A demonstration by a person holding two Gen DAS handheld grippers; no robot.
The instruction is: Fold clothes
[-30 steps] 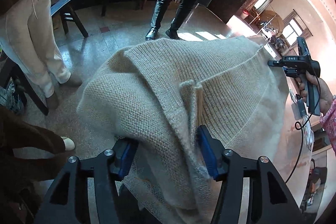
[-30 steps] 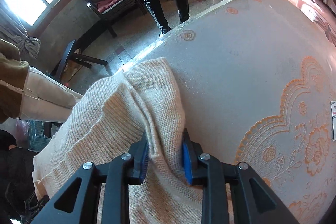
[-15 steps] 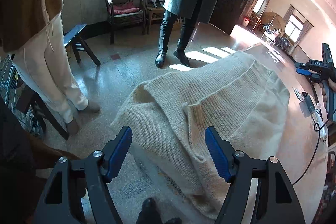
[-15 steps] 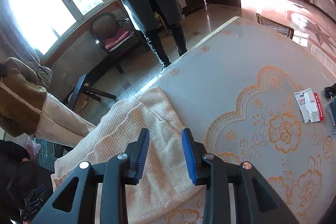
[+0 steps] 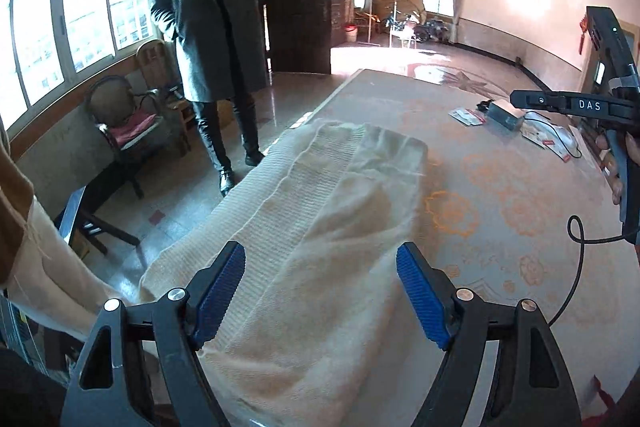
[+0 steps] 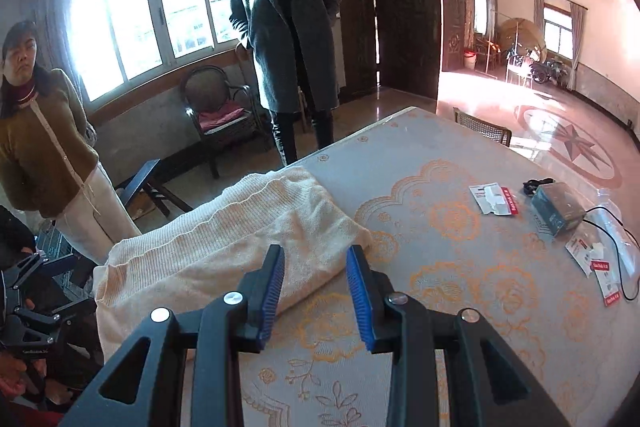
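Note:
A cream knit sweater [image 5: 320, 211] lies folded in a long bundle along the table's left edge, its near end hanging over the side. My left gripper [image 5: 320, 293] hovers above its near part with the jaws opening wide; the blue pads [image 5: 220, 291] do not touch the knit. In the right wrist view the sweater [image 6: 240, 239] lies ahead and to the left. My right gripper [image 6: 316, 291] is open above the tablecloth near the sweater's corner, with nothing between its pads. The right gripper's body [image 5: 580, 105] shows at the left view's right edge.
The table [image 6: 460, 267] has a pale cloth with orange flowers. A dark small box [image 6: 558, 211], paper packets [image 6: 494, 199] and a black cable [image 6: 624, 259] lie at its far right. A person in a dark coat [image 6: 286, 27] and another in a brown cardigan [image 6: 40, 143] stand beyond the table, near chairs [image 6: 220, 115].
Both grippers let go of the sweater, opened and rose back from it. The sweater now lies folded on the table, farther from both cameras.

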